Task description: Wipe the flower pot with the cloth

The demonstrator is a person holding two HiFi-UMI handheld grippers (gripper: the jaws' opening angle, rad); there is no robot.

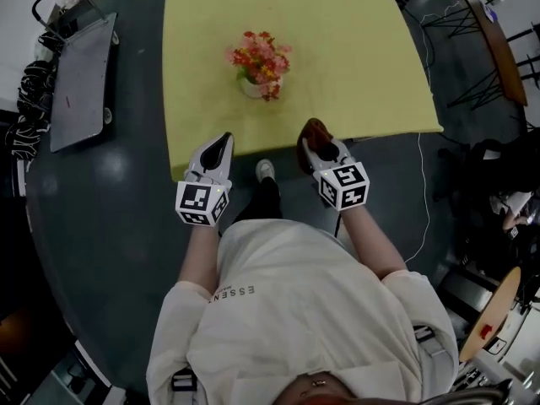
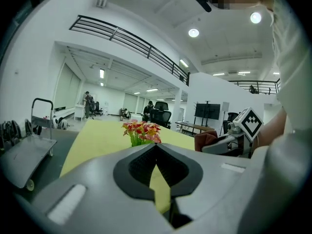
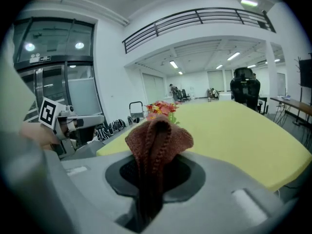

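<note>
1. Far left, on the floor: a flat grey cart (image 1: 80, 83) stands well apart from the desk (image 1: 363, 49) and has no part in the task.

2. Left gripper (image 1: 223, 142): it is positioned over the near edge of the desk, close to the near-left corner. The jaws are clenched together with nothing between them. The pads meet in a single closed line.

3. Flower pot (image 1: 251, 88): the small white pot stands upright on the desk, nearer the near edge than the far edge. Red and orange flowers (image 1: 262, 57) rise out of it and hide most of the rim. Its long axis is vertical.

4. Right gripper (image 1: 314, 137): it is positioned over the near edge, to the right of the pot. The jaws are grasping a brown knitted cloth (image 3: 158, 138), which bunches up above the pads.

5. Governing relation: the pot lies ahead of both grippers and between them, touching neither. From the cloth it lies forward and slightly left, almost on the line along which the right gripper points. The left gripper appears slightly nearer sideways, and is judged the likelier one to steady the pot.
</note>
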